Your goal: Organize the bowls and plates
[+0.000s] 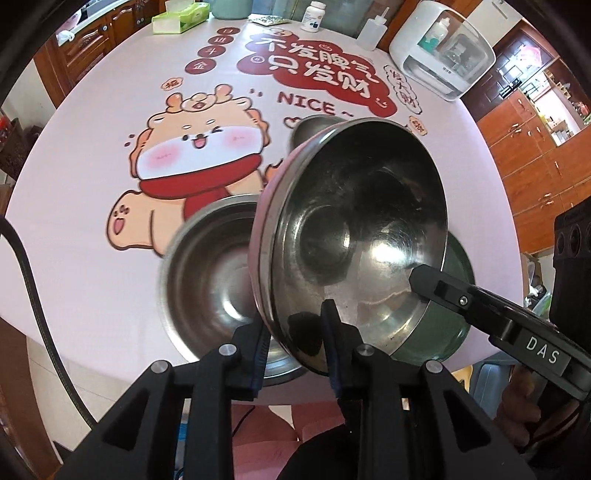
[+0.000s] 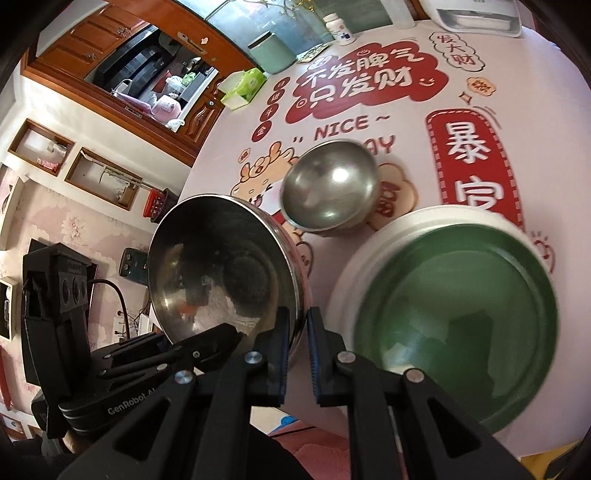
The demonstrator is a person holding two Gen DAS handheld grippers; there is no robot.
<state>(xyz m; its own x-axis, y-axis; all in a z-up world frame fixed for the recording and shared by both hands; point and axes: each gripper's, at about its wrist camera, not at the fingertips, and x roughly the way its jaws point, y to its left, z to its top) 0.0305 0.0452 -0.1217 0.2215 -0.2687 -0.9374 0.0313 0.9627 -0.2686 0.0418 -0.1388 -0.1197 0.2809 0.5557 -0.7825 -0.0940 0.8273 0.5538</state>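
My left gripper (image 1: 295, 343) is shut on the rim of a large steel bowl (image 1: 354, 229) and holds it tilted above the table. My right gripper (image 2: 297, 350) is shut on the same bowl's (image 2: 218, 269) rim from the other side; one of its fingers (image 1: 443, 288) reaches in from the right in the left wrist view. Below it another steel bowl (image 1: 207, 288) sits on the table. A green bowl (image 2: 458, 332) stands to the right near the table's front edge. A small steel bowl (image 2: 328, 188) stands further back.
The round table (image 1: 92, 184) has a pink cartoon cloth. At its far edge stand a tissue box (image 1: 177, 18), a white pill bottle (image 1: 314, 14), a squeeze bottle (image 1: 373, 29), a teal canister (image 2: 271, 51) and a white appliance (image 1: 443, 51). Wooden cabinets (image 1: 535, 147) line the wall.
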